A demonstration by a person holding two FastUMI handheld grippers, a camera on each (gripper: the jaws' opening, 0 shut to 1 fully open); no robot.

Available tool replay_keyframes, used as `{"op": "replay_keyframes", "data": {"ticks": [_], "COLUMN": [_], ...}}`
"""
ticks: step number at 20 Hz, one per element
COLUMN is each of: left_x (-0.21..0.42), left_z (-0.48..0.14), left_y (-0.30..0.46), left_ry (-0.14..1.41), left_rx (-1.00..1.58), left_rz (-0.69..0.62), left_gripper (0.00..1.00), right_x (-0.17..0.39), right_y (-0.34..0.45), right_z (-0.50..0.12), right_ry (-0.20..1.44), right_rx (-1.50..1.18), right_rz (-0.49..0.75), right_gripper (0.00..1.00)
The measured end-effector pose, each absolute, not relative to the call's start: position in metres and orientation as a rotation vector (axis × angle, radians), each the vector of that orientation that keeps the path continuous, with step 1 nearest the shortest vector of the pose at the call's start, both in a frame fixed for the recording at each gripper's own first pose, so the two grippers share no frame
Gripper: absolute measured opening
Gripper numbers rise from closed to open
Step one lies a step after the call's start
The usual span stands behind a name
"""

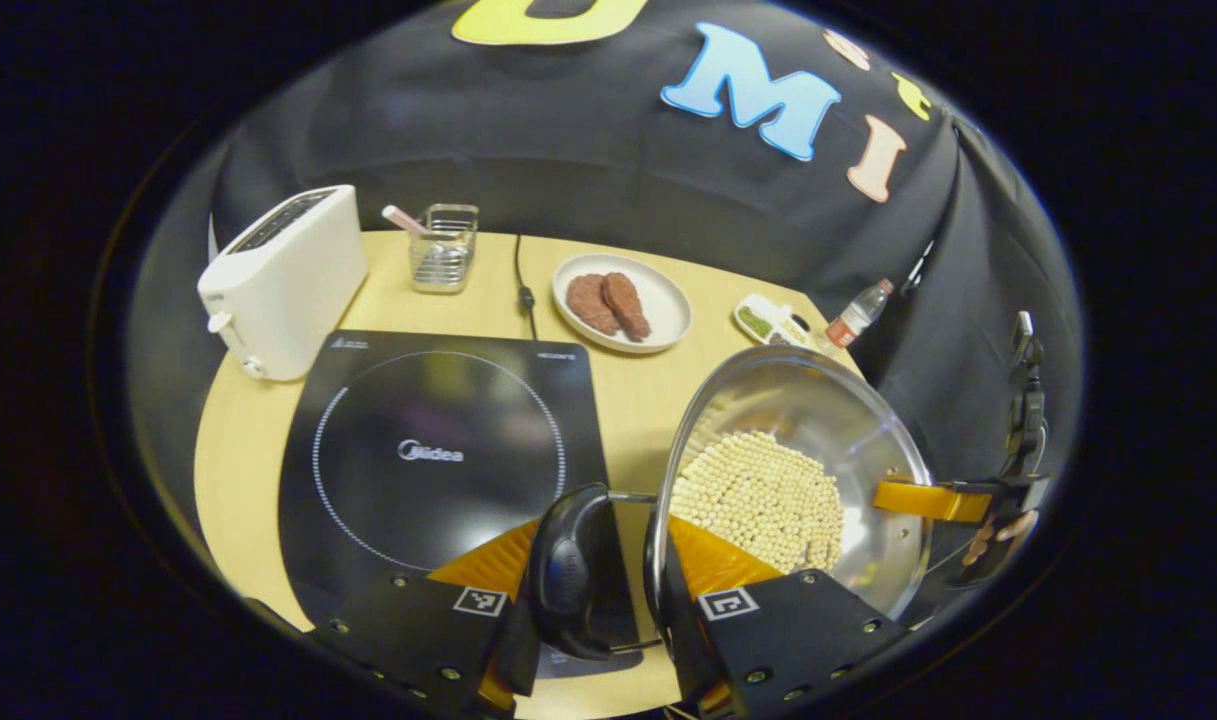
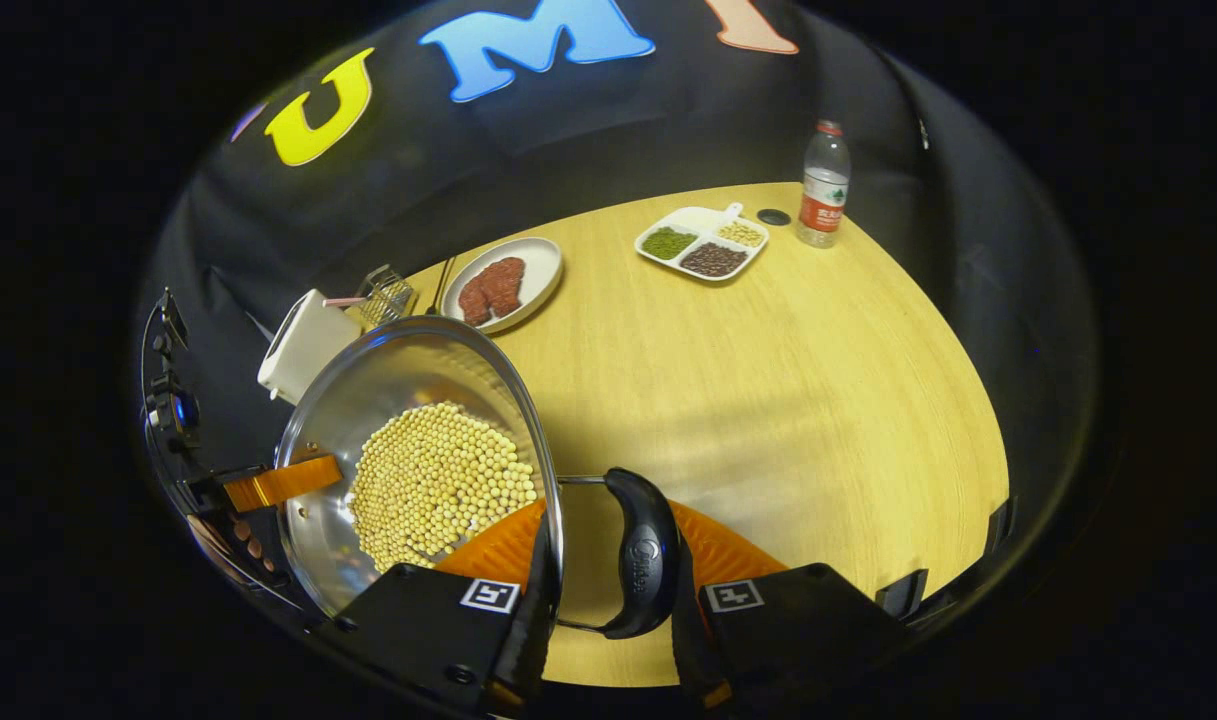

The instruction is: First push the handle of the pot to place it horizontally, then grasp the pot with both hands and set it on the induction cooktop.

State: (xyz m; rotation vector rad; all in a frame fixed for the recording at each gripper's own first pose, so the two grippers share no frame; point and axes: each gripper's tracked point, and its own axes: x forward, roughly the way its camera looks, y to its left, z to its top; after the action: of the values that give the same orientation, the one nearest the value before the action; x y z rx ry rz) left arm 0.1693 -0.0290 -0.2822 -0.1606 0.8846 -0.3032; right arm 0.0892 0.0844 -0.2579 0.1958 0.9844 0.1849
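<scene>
While the left gripper (image 1: pixel 608 600) is clamped on one black loop handle (image 1: pixel 568 570) of the round stainless steel pot of pale beans (image 1: pixel 798 480), the right gripper (image 2: pixel 608 600) is clamped on the opposite black handle (image 2: pixel 643 555). From the left gripper, the pot hangs just right of the black glass induction cooktop (image 1: pixel 438 460), above the yellow wooden surface (image 2: pixel 768 400).

I see a light wooden table (image 2: pixel 788 400). On it lie a black induction cooktop (image 1: pixel 438 460), a white toaster (image 1: pixel 286 280), a wire basket (image 1: pixel 445 248), a white plate (image 2: pixel 503 283) carrying two reddish pieces, a divided tray (image 2: pixel 703 245) and a bottle (image 2: pixel 823 185). A small dark disc (image 2: pixel 773 216), possibly a cap, sits beside the bottle.
</scene>
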Motion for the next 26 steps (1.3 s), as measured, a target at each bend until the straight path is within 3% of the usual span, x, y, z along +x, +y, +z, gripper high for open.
{"op": "replay_keyframes", "data": {"ticks": [6, 9, 12, 13, 14, 21, 23, 26], "left_x": [0.174, 0.179, 0.185, 0.184, 0.186, 0.205, 0.213, 0.225], "left_z": [-0.28, -0.28, -0.278, -0.278, -0.281, -0.288, -0.291, -0.297], "left_y": [0.034, 0.066, 0.097, 0.105, 0.112, 0.159, 0.167, 0.177], "left_ry": [0.871, 0.871, 0.85, 0.849, 0.848, 0.834, 0.827, 0.822], "left_rx": [-0.177, -0.185, -0.178, -0.178, -0.185, -0.205, -0.211, -0.222], "left_rz": [-0.244, -0.21, -0.172, -0.162, -0.151, -0.121, -0.119, -0.116], "left_gripper": [0.58, 0.58, 0.54, 0.58, 0.51, 0.58, 0.51, 0.51], "right_x": [0.096, 0.102, 0.107, 0.11, 0.112, 0.136, 0.144, 0.156], "right_y": [0.146, 0.177, 0.205, 0.213, 0.22, 0.261, 0.271, 0.282], "right_z": [-0.254, -0.256, -0.258, -0.259, -0.259, -0.269, -0.271, -0.274], "right_ry": [0.993, 1.009, 1.016, 1.014, 1.012, 0.987, 0.988, 0.979], "right_rx": [0.161, 0.161, 0.165, 0.162, 0.158, 0.136, 0.143, 0.14], "right_rz": [0.243, 0.266, 0.28, 0.287, 0.294, 0.321, 0.32, 0.317], "right_gripper": [0.5, 0.53, 0.5, 0.5, 0.5, 0.53, 0.53, 0.48]}}
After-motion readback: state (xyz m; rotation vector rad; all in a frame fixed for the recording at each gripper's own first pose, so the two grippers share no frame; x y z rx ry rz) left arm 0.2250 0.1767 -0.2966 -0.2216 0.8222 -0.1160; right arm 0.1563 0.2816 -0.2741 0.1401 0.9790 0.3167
